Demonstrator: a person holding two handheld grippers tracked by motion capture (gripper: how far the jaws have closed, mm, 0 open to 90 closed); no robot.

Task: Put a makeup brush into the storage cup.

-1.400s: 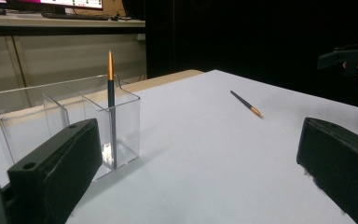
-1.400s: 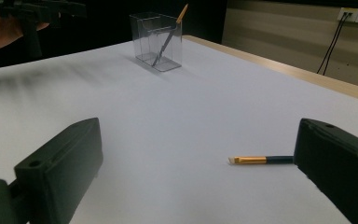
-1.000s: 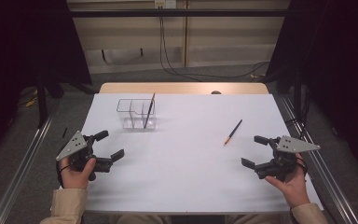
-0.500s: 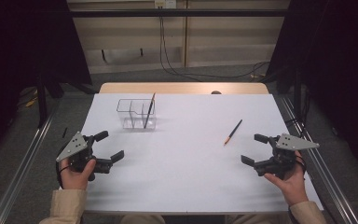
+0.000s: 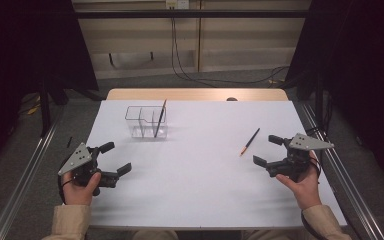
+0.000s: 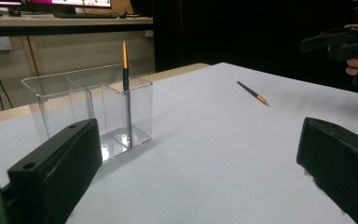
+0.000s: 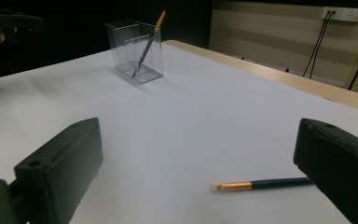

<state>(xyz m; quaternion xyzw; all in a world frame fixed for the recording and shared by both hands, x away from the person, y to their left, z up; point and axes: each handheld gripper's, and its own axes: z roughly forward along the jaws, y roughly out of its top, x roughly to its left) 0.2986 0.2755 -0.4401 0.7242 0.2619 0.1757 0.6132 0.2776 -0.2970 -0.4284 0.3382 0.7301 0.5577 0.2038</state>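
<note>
Worktop: my white worktop spreads wide in front of me, with a strip of bare wood along its far edge.
Holder: a clear plastic holder with compartments stands upright on the far left part of the worktop, well ahead of my left hand.
Left tool: I hold my left tool low over the near left corner, its jaws spread wide apart with nothing between them; in the left gripper view they frame the holder.
Right tool: my right tool sits near the right edge, jaws likewise wide apart and gripping nothing.
Standing brush: a dark-handled brush with an orange top end leans inside the holder's right-hand compartment, its upper end rising above the rim.
Loose brush: a second dark brush lies flat on the worktop just ahead of my right tool, apart from it; in the right gripper view it lies near my right-hand jaw, its orange end pointing between the jaws.
</note>
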